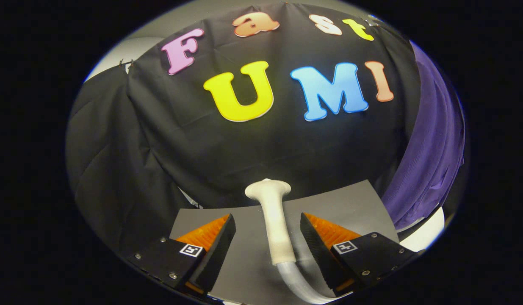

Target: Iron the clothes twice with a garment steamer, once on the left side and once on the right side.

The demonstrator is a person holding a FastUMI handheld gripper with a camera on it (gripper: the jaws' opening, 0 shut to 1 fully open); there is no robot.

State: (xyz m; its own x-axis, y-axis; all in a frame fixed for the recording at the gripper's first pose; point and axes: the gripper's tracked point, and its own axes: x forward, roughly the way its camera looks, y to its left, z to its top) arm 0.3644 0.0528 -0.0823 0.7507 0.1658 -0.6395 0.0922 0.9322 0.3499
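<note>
- The gripper [267, 237] is spread wide, its two fingers [214, 241] apart with nothing held.
- Between them, touching neither, the steamer [273, 220] lies on a grey mat [350, 203]: handle toward the gripper, flared head pointing away.
- A pale hose [297, 281] curls off the handle's near end, close to the right-side finger.
- Beyond the mat, purple cloth [430, 148] hangs at the right of the booth; probably the clothes to be steamed.
- Likely step: taking up the steamer. To do it well, centre the fingers on the straight handle, above the hose joint, then close squarely.
</note>
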